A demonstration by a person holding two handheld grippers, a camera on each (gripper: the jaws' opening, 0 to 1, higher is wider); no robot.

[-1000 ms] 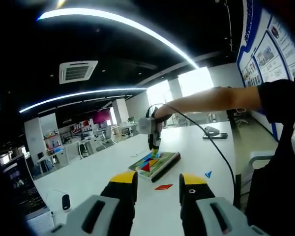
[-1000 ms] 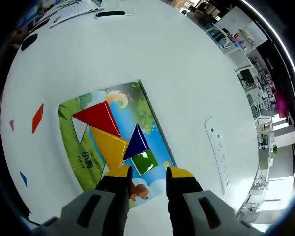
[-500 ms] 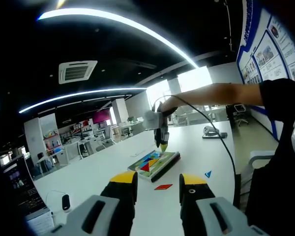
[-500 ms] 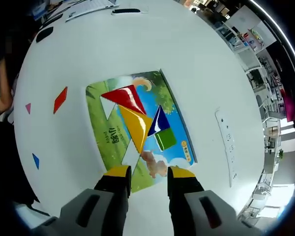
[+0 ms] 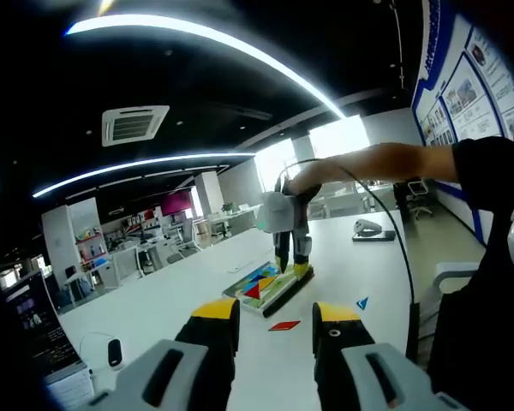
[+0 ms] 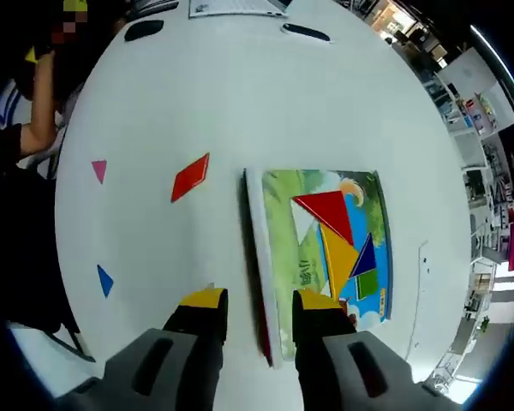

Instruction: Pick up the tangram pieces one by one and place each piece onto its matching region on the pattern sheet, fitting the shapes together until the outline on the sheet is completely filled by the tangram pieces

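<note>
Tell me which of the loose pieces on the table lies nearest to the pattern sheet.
The red parallelogram. It lies just beside the sheet; the pink triangle and blue triangle lie farther out.

Left gripper [image 5: 274, 324] jaws stand apart, empty, above the white table [image 5: 180, 300]. Right gripper [image 5: 293, 257] hangs over the pattern sheet [image 5: 270, 282]; a red parallelogram [image 5: 284, 325] lies nearby.

Open-plan office interior. Dark ceiling w/ two curved LED light strips [image 5: 214, 38] running upper left to centre; square AC vent [image 5: 135, 124] at upper left. Bright windows [image 5: 338, 141] at centre back. Blue-and-white poster wall [image 5: 463, 77] at upper right. Long white table [image 5: 154, 300] spans lower centre; same white table surface across centre of right gripper view. Shelving & desks [image 5: 94, 244] at mid left; office chairs [image 5: 184, 244] near centre.
</note>
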